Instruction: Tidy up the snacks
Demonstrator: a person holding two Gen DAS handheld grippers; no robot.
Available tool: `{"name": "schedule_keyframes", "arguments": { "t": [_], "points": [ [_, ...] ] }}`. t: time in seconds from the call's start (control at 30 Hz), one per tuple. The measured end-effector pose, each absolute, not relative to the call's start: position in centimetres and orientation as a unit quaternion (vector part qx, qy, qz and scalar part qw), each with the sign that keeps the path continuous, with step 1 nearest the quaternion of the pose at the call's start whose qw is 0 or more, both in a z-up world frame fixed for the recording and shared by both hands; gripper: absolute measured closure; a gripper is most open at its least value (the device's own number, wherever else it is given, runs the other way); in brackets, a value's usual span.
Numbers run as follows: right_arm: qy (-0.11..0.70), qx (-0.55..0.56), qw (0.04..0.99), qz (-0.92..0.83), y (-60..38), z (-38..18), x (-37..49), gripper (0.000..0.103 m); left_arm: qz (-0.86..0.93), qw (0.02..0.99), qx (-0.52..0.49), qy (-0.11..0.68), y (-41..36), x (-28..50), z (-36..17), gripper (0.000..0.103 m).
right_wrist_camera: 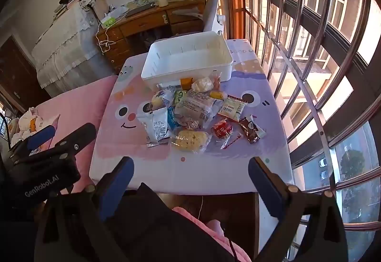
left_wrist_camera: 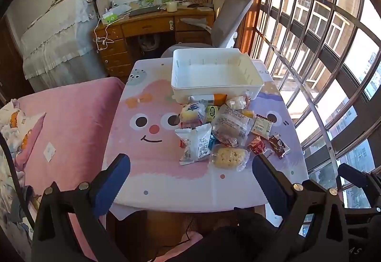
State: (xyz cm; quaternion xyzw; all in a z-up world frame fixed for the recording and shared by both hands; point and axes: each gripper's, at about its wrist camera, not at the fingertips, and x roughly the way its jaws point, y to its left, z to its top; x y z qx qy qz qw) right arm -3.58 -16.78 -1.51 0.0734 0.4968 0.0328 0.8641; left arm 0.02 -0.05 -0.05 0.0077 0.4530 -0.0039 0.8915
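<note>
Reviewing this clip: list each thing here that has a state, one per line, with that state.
left gripper: open, holding nothing, above the near table edge
right gripper: open, holding nothing
white bin: upright, empty
snack pile: loose on the table in front of the bin, none inside it
puffed corn snack: sealed, lying flat at the pile's near edge
white packet: lying propped against the pile

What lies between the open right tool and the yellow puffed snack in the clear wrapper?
Only bare tablecloth: the right wrist view shows nothing between the right tool and the yellow puffed snack, nearest of the pile.
</note>
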Motion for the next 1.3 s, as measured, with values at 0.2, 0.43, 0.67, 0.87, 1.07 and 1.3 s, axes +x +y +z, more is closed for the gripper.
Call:
{"name": "schedule_keyframes", "arguments": {
  "t": [0.2,0.43,0.67,0.87,1.07,1.3],
  "points": [
    [0.499,0.073,0.863,0.031,-17.0,-1.3,-3.3,0.005,-0.005,0.891,0.007,0.453,0.0,0.0,0.0,0.001],
    [0.501,0.072,0.862,0.031,-17.3,-1.6,-2.9,0.005,-0.005,0.890,0.006,0.455,0.0,0.0,-0.1,0.001],
    [0.500,0.073,0.862,0.031,-17.5,-1.6,-2.8,0.005,0.001,0.887,0.000,0.462,-0.3,1.1,-0.7,0.001],
    [0.501,0.070,0.861,0.048,-18.5,-2.2,-1.5,0.005,0.012,0.885,-0.012,0.465,-0.8,1.0,-1.6,0.001],
    [0.500,0.061,0.861,0.069,-19.5,-2.0,-1.2,0.005,0.027,0.879,-0.030,0.475,-1.0,0.6,-1.8,0.001],
    [0.492,0.052,0.863,0.100,-20.6,-1.6,-1.2,0.005,0.018,0.872,-0.060,0.485,-1.5,0.4,-2.3,0.001]
  ]
}}
